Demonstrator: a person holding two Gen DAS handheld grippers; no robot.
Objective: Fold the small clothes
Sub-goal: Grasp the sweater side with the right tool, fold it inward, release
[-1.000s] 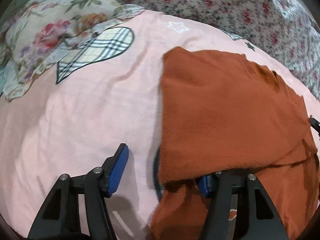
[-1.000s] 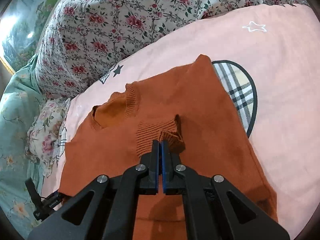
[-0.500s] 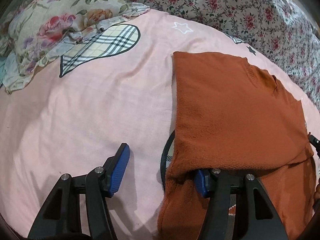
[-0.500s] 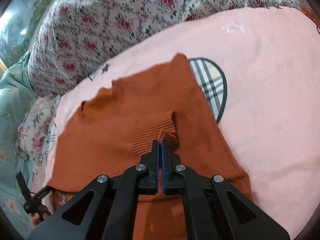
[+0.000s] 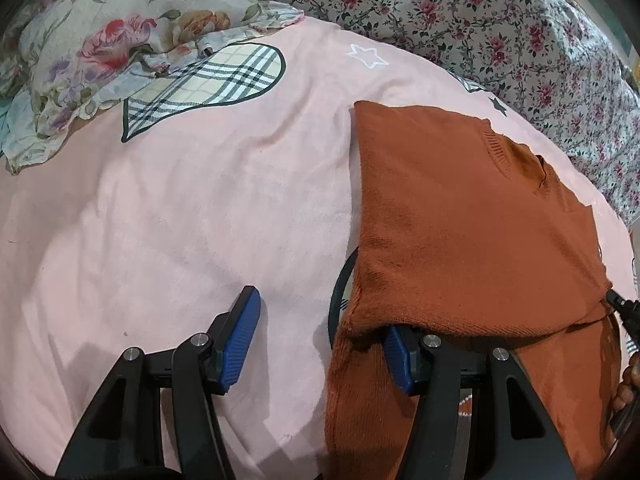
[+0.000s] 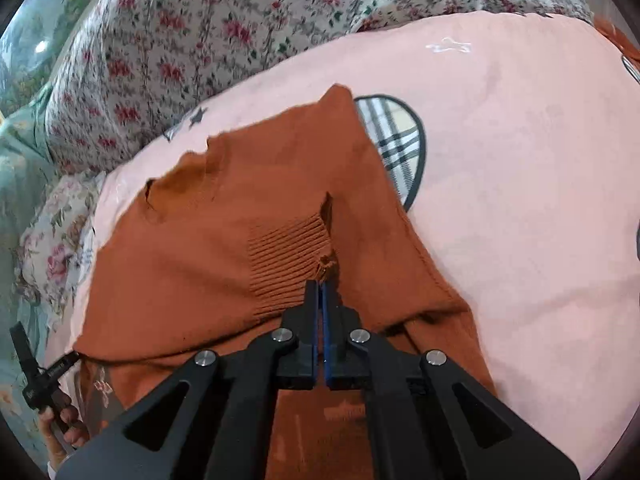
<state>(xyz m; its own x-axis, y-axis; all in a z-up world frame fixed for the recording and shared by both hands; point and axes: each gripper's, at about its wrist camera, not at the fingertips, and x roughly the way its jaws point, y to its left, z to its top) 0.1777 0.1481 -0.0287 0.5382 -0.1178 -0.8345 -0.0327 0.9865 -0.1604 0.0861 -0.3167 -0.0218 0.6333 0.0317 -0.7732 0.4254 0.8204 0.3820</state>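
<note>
A rust-orange knitted sweater [image 5: 472,216] lies on the pink blanket [image 5: 168,224], its upper part folded over the lower part. My left gripper [image 5: 324,340] is open; its right finger [image 5: 400,364] is tucked under the folded edge, its left finger [image 5: 240,332] rests over bare blanket. In the right wrist view the sweater [image 6: 240,248] shows its neckline at left and a ribbed cuff [image 6: 288,252] folded onto the body. My right gripper [image 6: 320,296] is shut on the cuff's frayed corner.
A floral pillow [image 5: 120,40] lies at the far left and a flowered quilt [image 5: 500,32] runs along the back. The blanket has plaid patches [image 5: 208,80] and white stars. The other gripper's tip [image 6: 36,372] shows at the lower left of the right wrist view.
The sweater's folded layer has settled flatter on the blanket. My right gripper has drawn the cuff back toward me. The left gripper has stayed open at the fold's edge.
</note>
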